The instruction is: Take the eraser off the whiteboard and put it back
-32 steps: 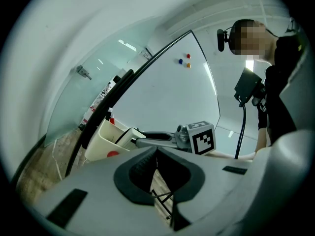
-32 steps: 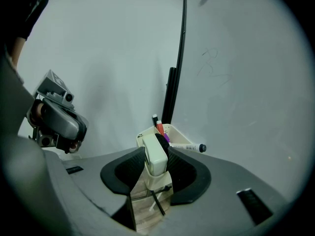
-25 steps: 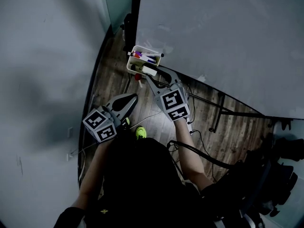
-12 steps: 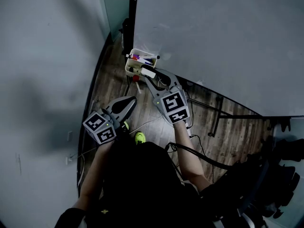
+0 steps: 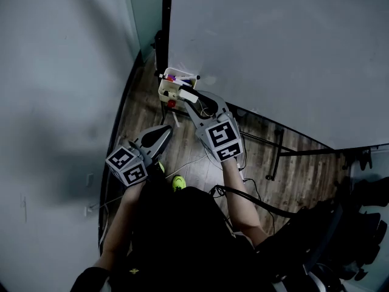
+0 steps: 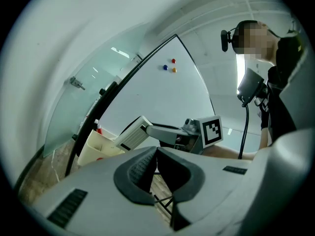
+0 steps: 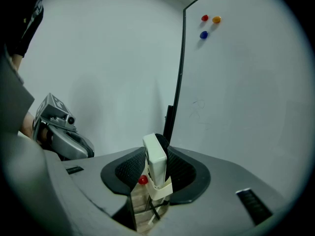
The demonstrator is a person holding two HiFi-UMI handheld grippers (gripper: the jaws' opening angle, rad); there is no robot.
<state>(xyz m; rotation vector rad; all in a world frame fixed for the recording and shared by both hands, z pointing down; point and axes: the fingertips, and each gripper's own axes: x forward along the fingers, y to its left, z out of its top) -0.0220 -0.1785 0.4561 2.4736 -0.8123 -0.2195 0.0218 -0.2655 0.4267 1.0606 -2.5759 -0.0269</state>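
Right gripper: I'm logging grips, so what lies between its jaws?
The white eraser stands between the right gripper's pads, gripped on both sides; the right gripper view shows it.

No readable text, brand or number is found. Black-and-white square code markers are seen on the left cube [image 5: 127, 165] and the right cube [image 5: 223, 141]. A faint scribble [image 7: 199, 109] on the whiteboard [image 7: 246, 107] cannot be read.

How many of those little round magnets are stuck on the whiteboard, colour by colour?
Red magnet: 1
Orange magnet: 1
Blue magnet: 1
Total: 3
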